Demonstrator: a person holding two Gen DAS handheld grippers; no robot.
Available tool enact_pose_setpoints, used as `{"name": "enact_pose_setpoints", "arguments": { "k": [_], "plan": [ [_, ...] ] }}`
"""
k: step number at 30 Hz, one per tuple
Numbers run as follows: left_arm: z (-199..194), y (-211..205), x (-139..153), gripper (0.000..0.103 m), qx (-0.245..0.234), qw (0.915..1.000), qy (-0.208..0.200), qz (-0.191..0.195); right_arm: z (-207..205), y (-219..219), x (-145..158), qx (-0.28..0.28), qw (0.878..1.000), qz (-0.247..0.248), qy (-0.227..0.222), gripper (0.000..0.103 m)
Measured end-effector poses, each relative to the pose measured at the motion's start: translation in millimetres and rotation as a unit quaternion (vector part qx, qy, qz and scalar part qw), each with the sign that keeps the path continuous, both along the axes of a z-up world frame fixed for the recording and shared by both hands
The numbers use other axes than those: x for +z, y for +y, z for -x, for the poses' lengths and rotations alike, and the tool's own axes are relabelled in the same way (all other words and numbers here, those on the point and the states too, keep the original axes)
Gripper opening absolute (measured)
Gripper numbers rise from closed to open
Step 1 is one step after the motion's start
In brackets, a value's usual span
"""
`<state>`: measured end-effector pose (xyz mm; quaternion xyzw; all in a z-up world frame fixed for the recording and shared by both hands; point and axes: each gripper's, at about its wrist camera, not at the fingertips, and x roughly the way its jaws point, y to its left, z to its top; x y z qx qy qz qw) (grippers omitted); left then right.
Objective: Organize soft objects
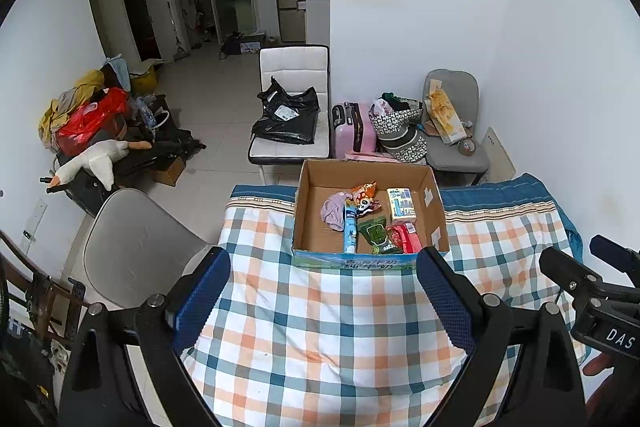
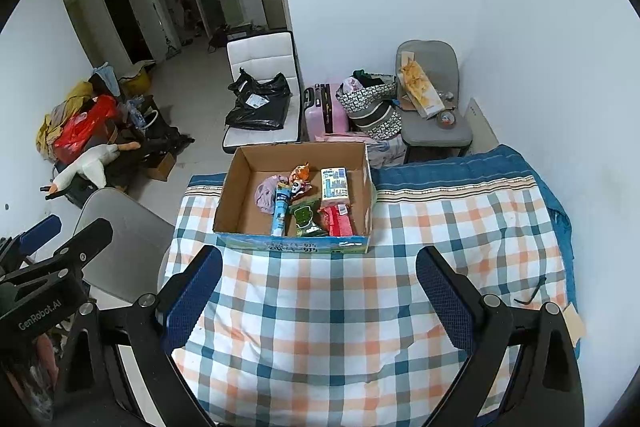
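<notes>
Step in hand: I judge the sorting is near its end or between picks; both claws hang back over the plaid cloth (image 1: 328, 327) with nothing in them.
Left claw (image 1: 322, 291): spread wide, empty, above the cloth and short of the cardboard box (image 1: 316, 227).
Right claw (image 2: 320, 287): also spread wide, empty, level with the left one; each shows at the edge of the other's view.
Box: open-topped, on the surface's far half, near wall facing me.
Contents: lilac cloth (image 1: 334, 213) at the left, a blue tube (image 1: 350, 227) beside it, an orange snack bag (image 1: 366, 197) behind, a green pouch (image 1: 374, 233) in the middle, a red pack (image 1: 406, 237) at the right front, a tissue pack (image 1: 401, 205) behind that.
Thing versus claw: the box lies straight ahead of the left claw and slightly left of the right claw's midline; near, not touching.
Doing it well: I would come in over the near wall from above, not push into it, since the light box could slide on the loose cloth.
Grip advice: soft packs deform, so I would close on the middle of a pack and avoid catching a neighbour.
Watch for: the lilac cloth may drag the tube if lifted.
Left outside: only a thin dark item (image 2: 530, 291) lies on the cloth at the right; what it is I cannot tell.
</notes>
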<state>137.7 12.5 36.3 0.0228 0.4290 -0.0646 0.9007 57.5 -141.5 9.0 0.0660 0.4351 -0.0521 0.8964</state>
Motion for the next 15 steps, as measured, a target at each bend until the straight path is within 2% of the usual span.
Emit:
{"name": "enact_pose_setpoints", "arguments": {
  "k": [15],
  "plan": [
    [4.2,2.3,2.4,0.095,0.001,1.0,-0.001,-0.001,1.5,-1.7,3.3,-0.007,1.0,0.001,-0.003,0.099]
  ]
}}
